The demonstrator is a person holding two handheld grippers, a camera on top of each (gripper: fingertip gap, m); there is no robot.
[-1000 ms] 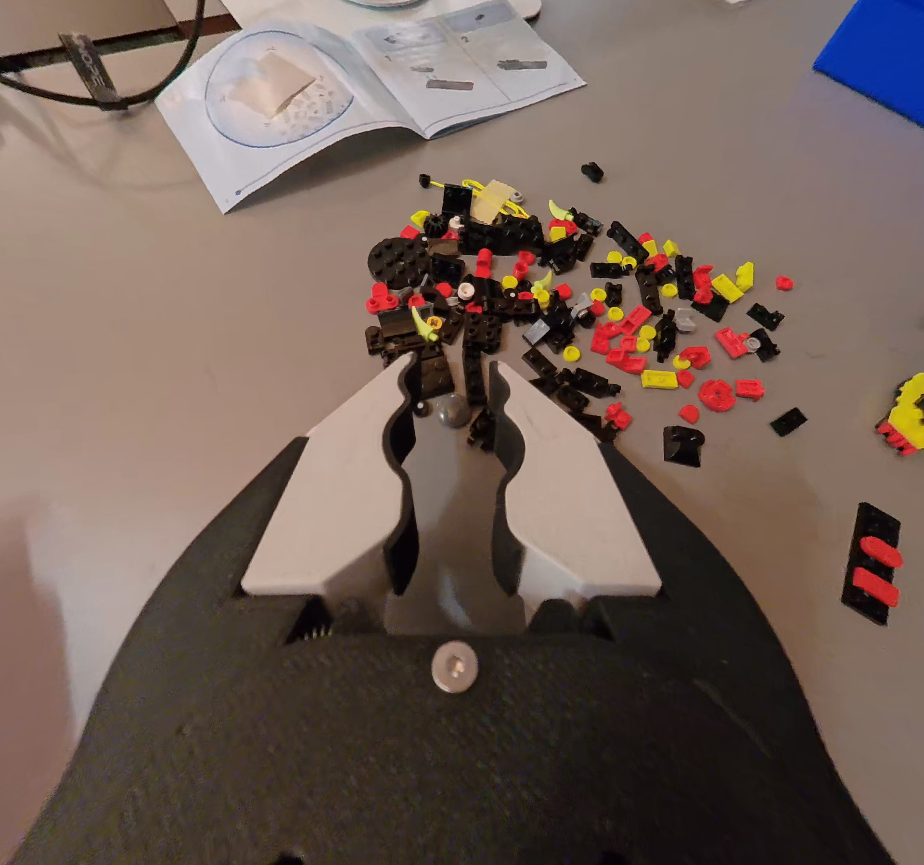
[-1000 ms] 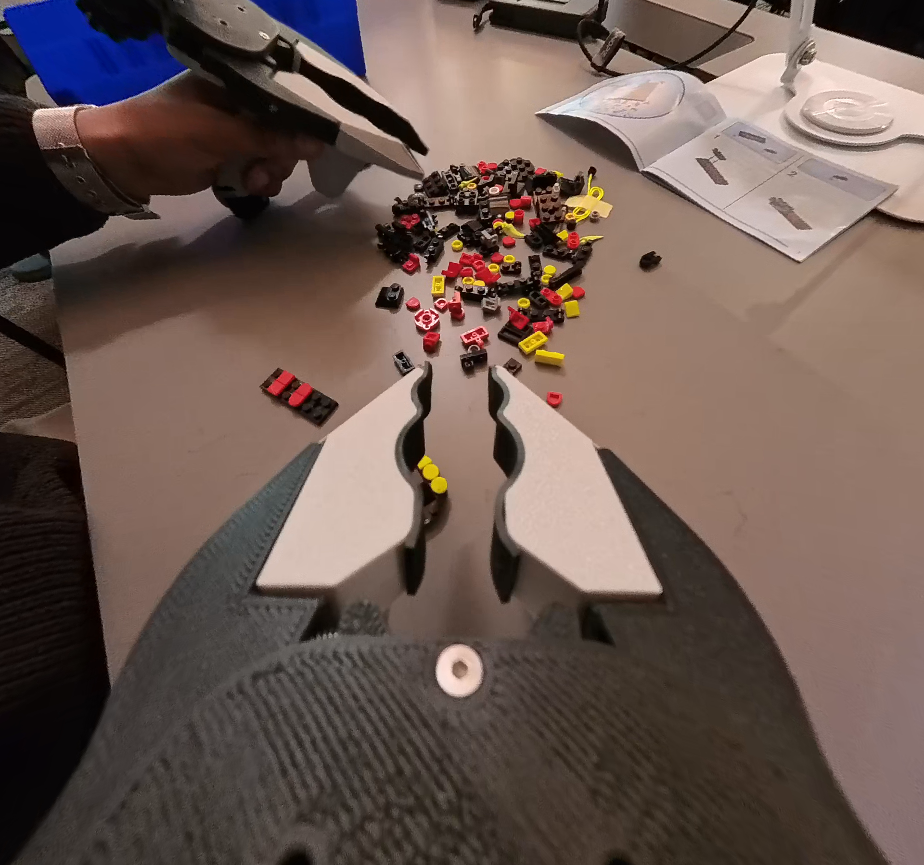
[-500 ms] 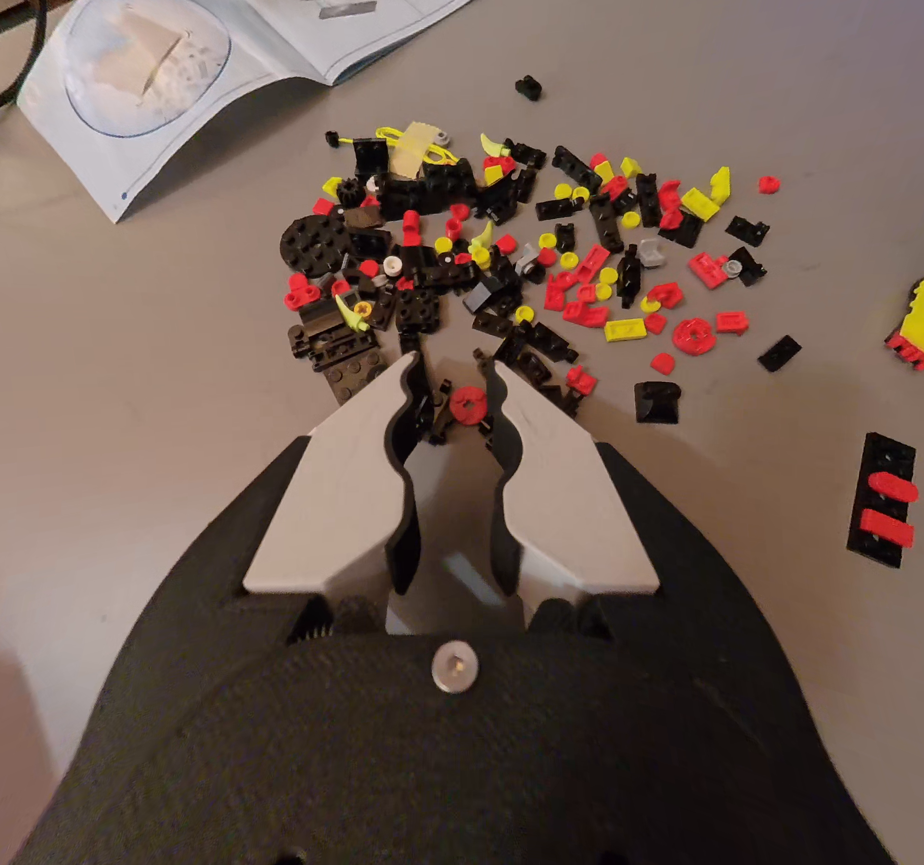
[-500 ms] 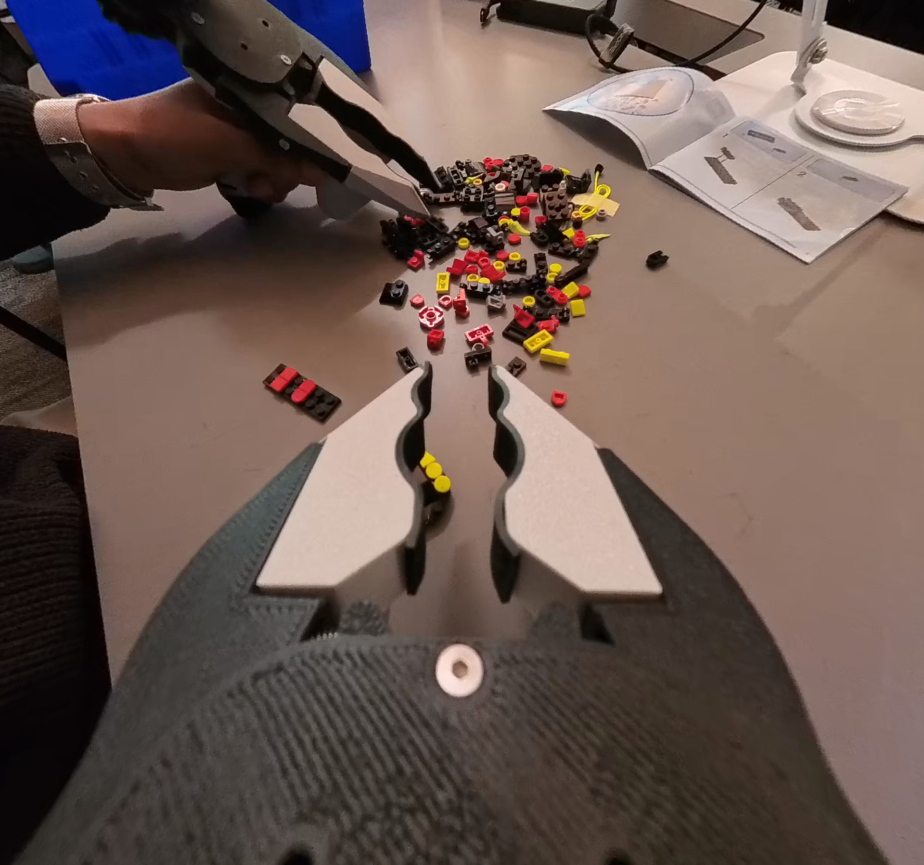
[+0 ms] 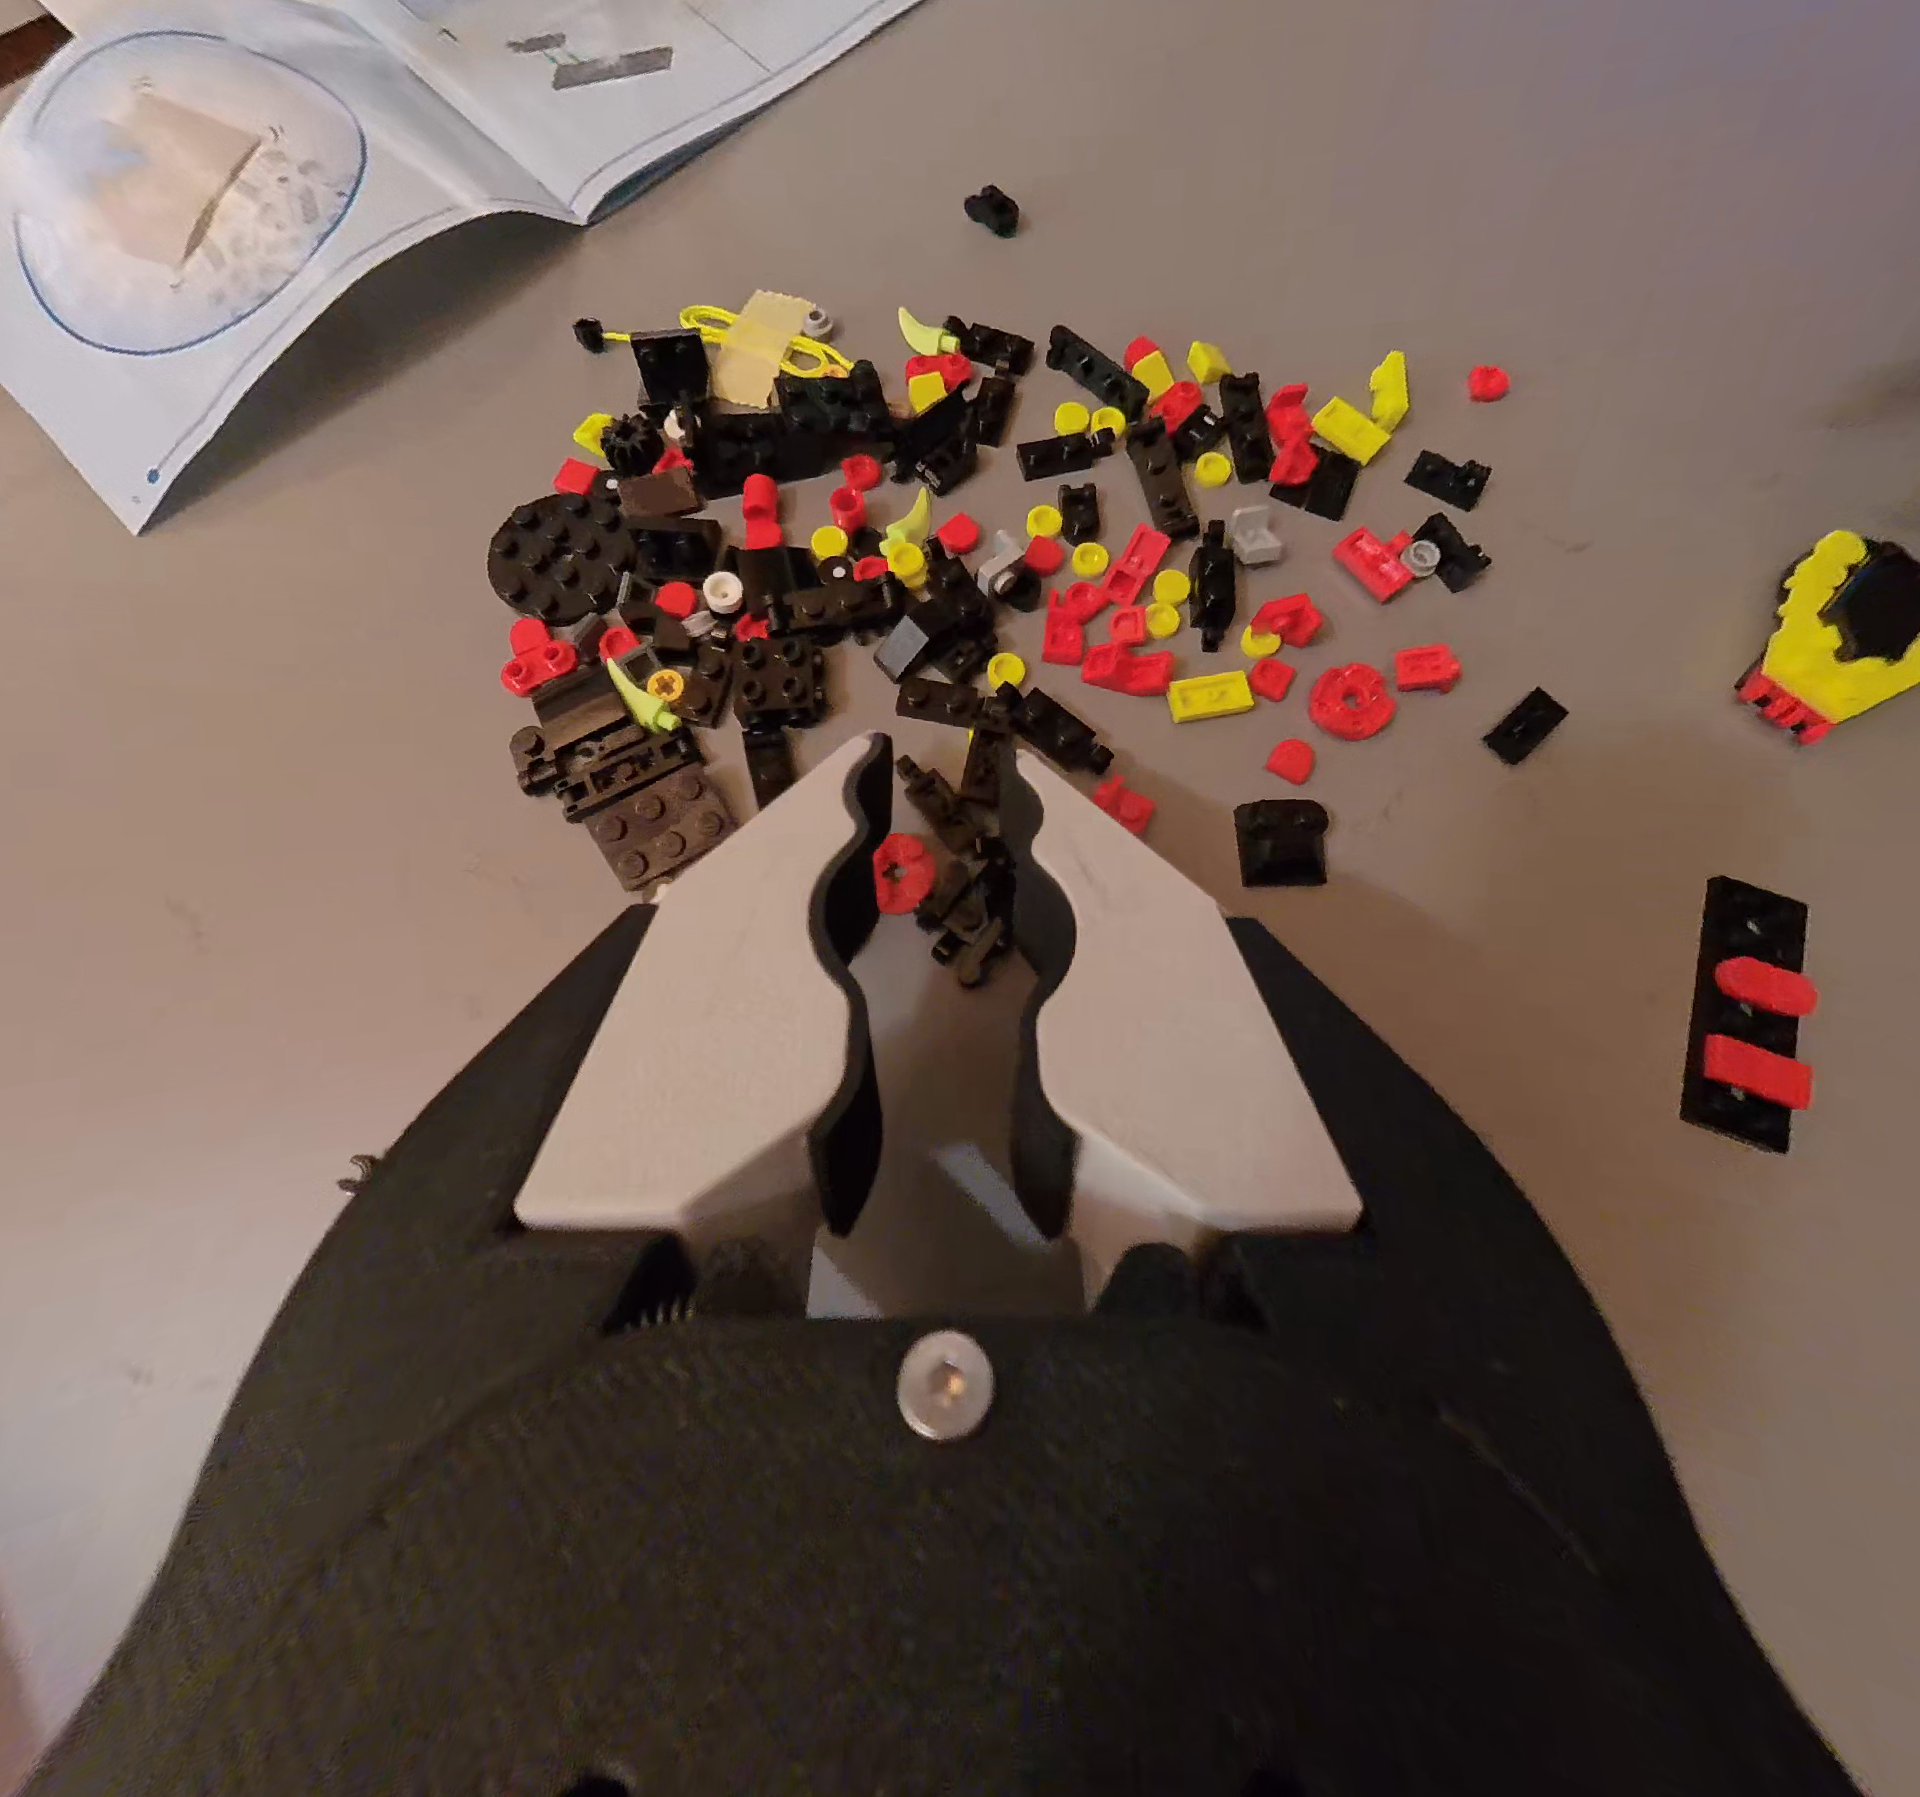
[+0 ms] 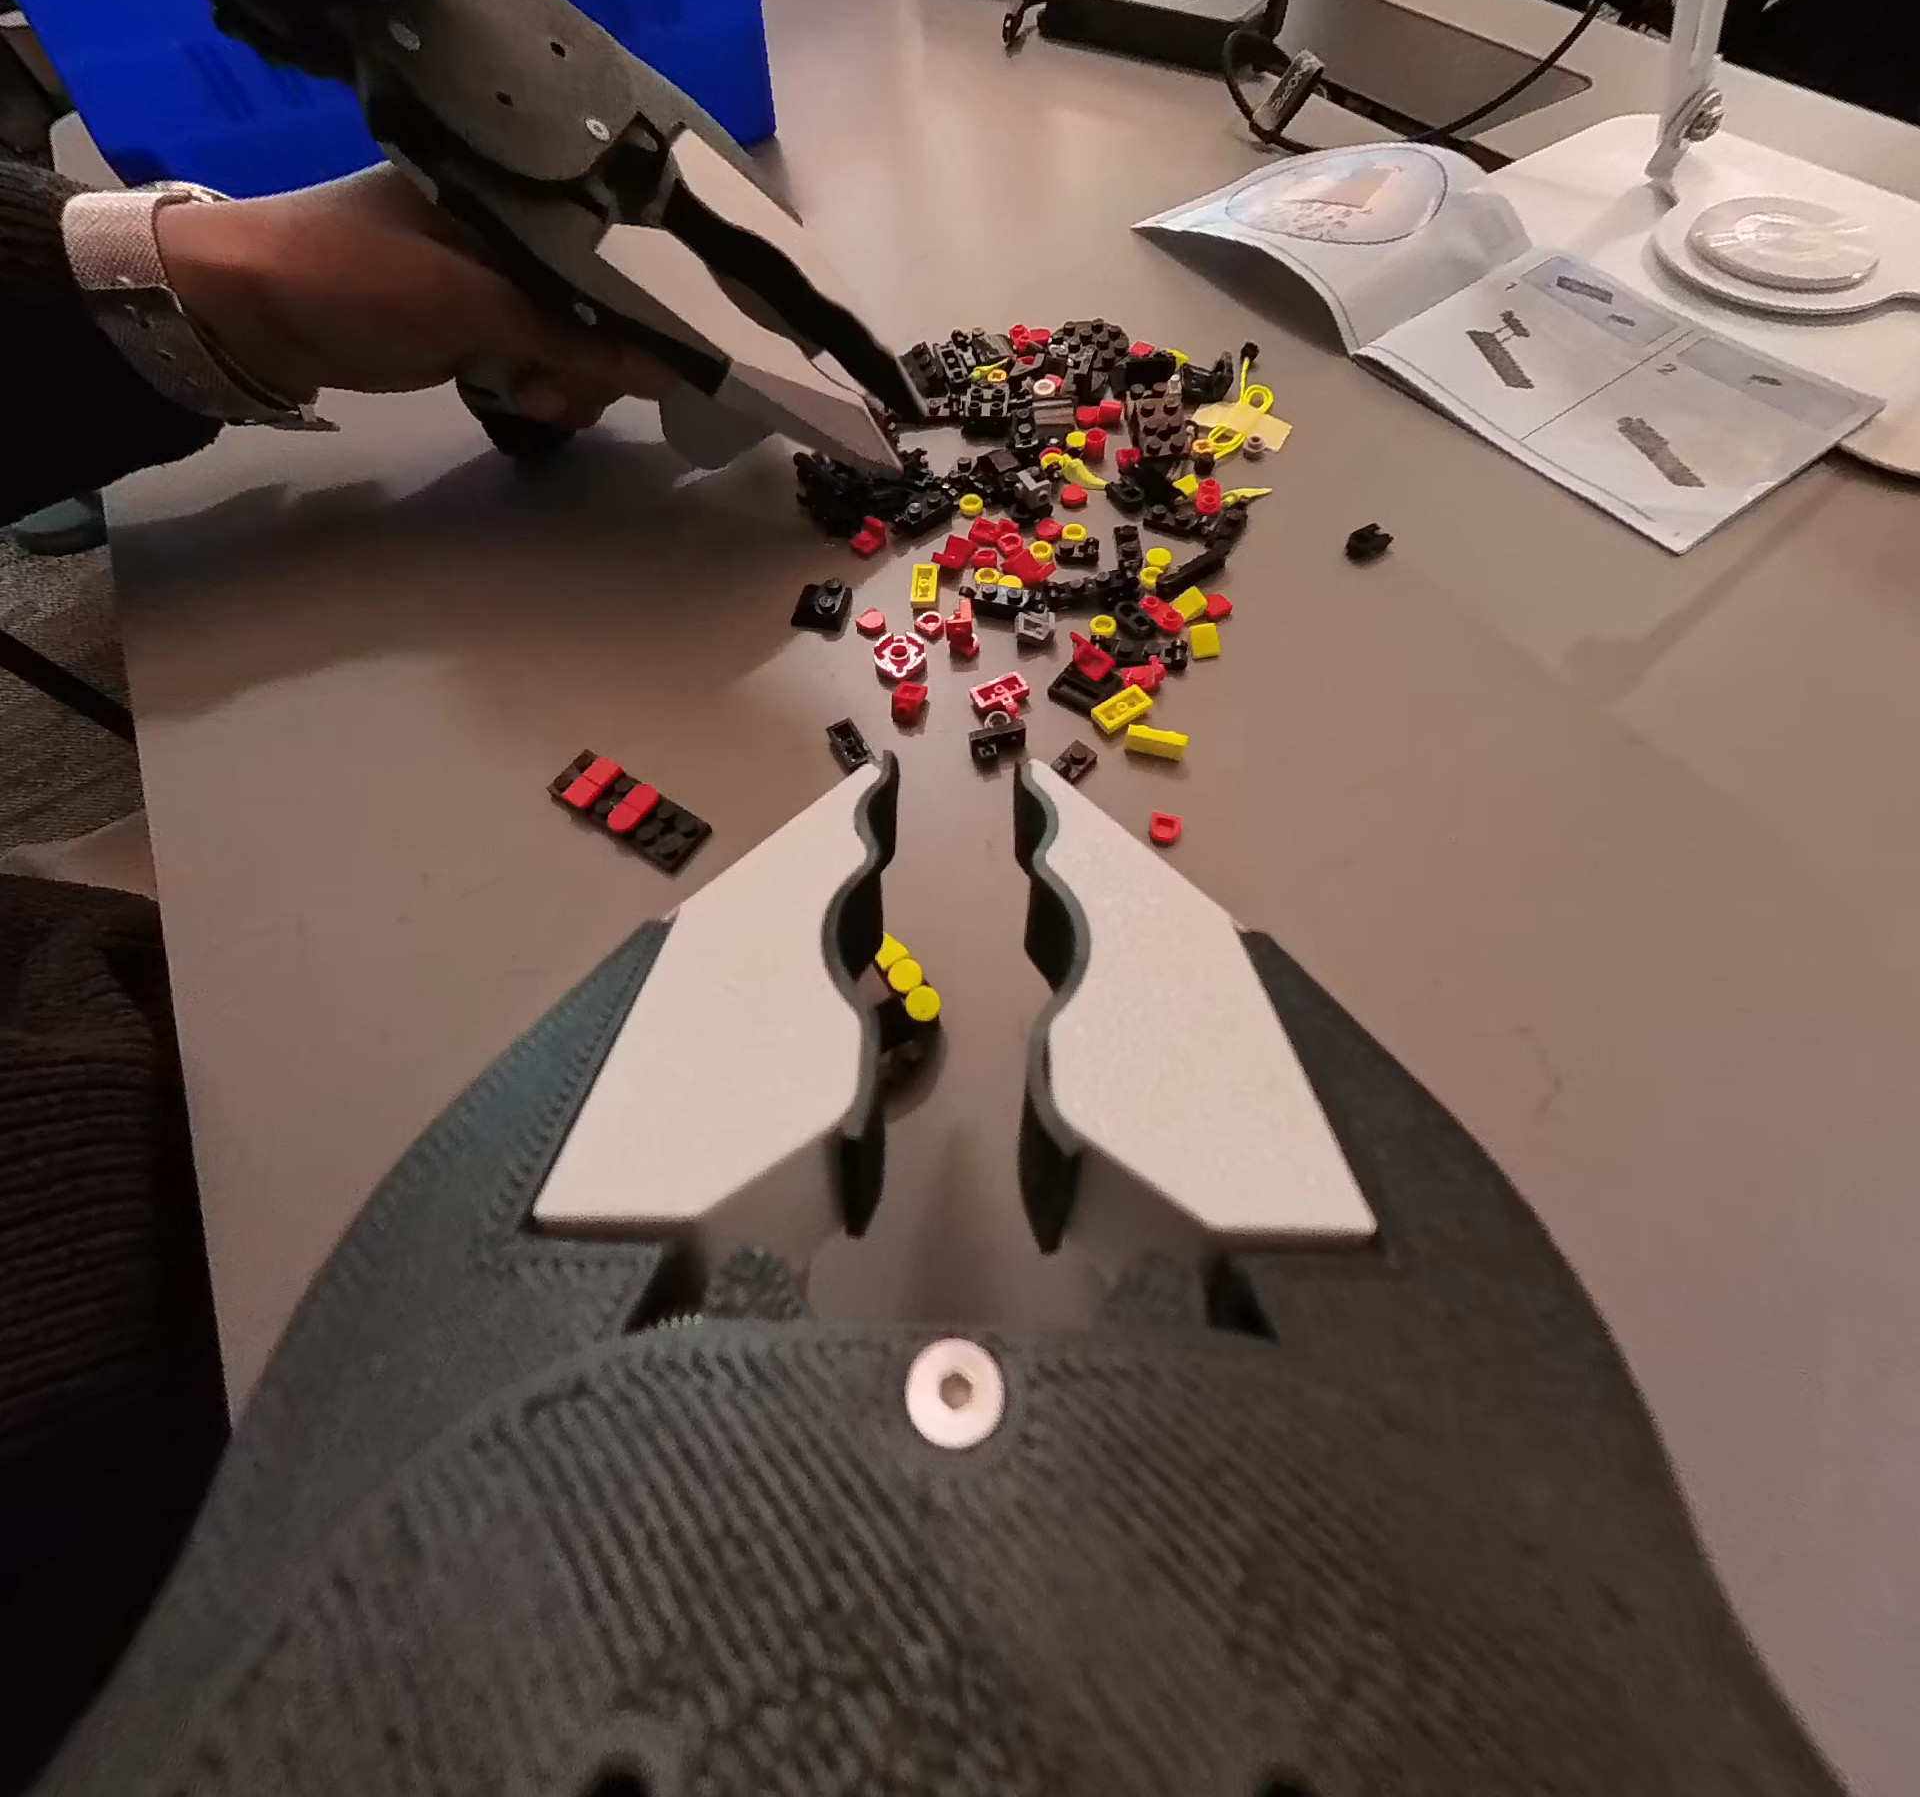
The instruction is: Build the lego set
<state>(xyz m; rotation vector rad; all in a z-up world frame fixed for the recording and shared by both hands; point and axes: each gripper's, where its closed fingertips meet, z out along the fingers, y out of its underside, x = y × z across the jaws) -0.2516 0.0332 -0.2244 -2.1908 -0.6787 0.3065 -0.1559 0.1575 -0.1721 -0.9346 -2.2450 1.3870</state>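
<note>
Since a sec ago the left tool (image 5: pixel 951 771) has dropped and pushed fwd into the near edge of the pile (image 5: pixel 935 552); the right tool (image 6: pixel 956 781) hasn't budged.

Far left on the table (image 5: pixel 260 812), the open booklet (image 5: pixel 312 137) lies flat, well clear of the bricks. Next, the pile's black end: a round studded plate (image 5: pixel 561 558), stacked black plates just beside the left tool's tip. The left tool is partly open, gap between the tips, holding nothing yet; a red round piece (image 5: pixel 902 872) and a clump of small black bits (image 5: pixel 966 906) sit between its fingers on the table, the red one against the left finger's inner face. From the right wrist view its tips look down at table level in the pile.

Further right, loose red and yellow pcs thin out, then a black plate w/ two red tiles (image 5: pixel 1751 1009) alone, and a yellow-red sub-build (image 5: pixel 1839 635) at the edge. The right tool is also partly open, gripping nothing; a small yellow-studded bit (image 6: pixel 906 978) lies under its left finger.

Handling, I'd judge: pcs are tiny, light, hard, slick plastic, prone to skate or flip if nudged. Best pinch the red round across its rim, squarely, w/ the black clutter out of the way first.
</note>
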